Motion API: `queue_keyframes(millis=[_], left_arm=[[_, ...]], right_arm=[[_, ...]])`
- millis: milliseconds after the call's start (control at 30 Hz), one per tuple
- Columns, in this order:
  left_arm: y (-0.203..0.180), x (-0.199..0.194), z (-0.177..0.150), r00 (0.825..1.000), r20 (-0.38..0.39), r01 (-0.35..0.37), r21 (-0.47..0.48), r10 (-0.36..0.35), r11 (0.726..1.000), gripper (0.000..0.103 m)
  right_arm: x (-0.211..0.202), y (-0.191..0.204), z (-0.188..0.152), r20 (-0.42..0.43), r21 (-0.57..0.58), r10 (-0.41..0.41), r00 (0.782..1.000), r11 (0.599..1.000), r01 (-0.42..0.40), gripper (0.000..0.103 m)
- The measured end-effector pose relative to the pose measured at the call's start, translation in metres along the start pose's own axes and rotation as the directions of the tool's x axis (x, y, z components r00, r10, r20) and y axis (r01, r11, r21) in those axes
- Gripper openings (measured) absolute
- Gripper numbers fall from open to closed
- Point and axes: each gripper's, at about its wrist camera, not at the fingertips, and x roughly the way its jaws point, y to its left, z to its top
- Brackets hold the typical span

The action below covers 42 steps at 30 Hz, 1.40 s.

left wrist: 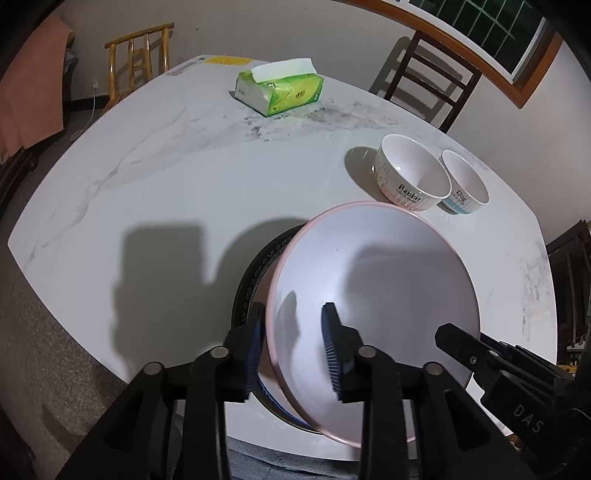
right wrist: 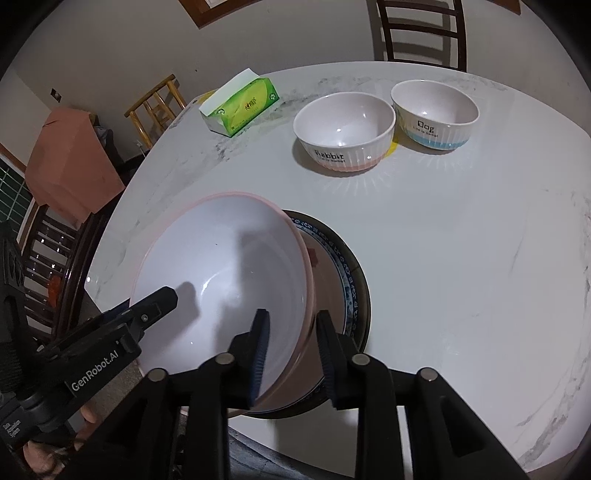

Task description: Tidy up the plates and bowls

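Observation:
A large pink-rimmed white bowl (left wrist: 388, 280) (right wrist: 229, 266) sits tilted over a dark patterned plate (left wrist: 255, 273) (right wrist: 351, 280) at the table's near edge. My left gripper (left wrist: 295, 332) straddles the bowl's left rim, one finger outside and one inside, a gap showing at each pad. My right gripper (right wrist: 291, 332) straddles the bowl's right rim the same way. Each gripper also shows in the other's view, over the bowl. A "Rabbit" bowl (left wrist: 410, 173) (right wrist: 343, 129) and a "Dog" bowl (left wrist: 465, 182) (right wrist: 434, 114) stand upright side by side farther back.
A green tissue box (left wrist: 280, 88) (right wrist: 240, 105) lies at the far side of the white marble table (left wrist: 166, 177) (right wrist: 461, 240). Wooden chairs (left wrist: 140, 55) (right wrist: 421, 29) stand around the table. A pink cloth (right wrist: 70, 166) covers furniture at the left.

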Motion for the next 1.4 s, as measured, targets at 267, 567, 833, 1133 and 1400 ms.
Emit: queue_keyframes(millis=[267,567,833,1133,1400], left_arm=[[-0.002,-0.004,0.002,1.000,0.016,-0.003,0.014,0.003,1.000,0.035],[0.001,-0.003,0.004,1.000,0.001,0.019,-0.024,-0.019,1.000,0.014],[-0.052,-0.023,0.006,0.998,0.053,0.038,0.077,-0.042,0.996,0.014],[-0.132,-0.003,-0.008,0.994,0.007,0.102,0.216,-0.106,0.971,0.014],[-0.160,0.020,-0.023,0.993,-0.051,0.117,0.263,-0.108,0.958,0.014]], right_arm=[[-0.001,0.001,0.000,0.015,-0.011,0.003,1.000,1.000,-0.003,0.032],[-0.012,0.000,0.002,0.064,-0.021,-0.040,0.997,0.999,0.042,0.027],[-0.051,-0.035,-0.004,0.137,0.055,-0.092,0.986,0.995,0.085,0.027],[-0.078,-0.111,-0.025,0.156,0.200,-0.177,0.972,0.969,0.144,0.027],[-0.070,-0.142,-0.041,0.128,0.256,-0.162,0.978,0.959,0.126,0.027]])
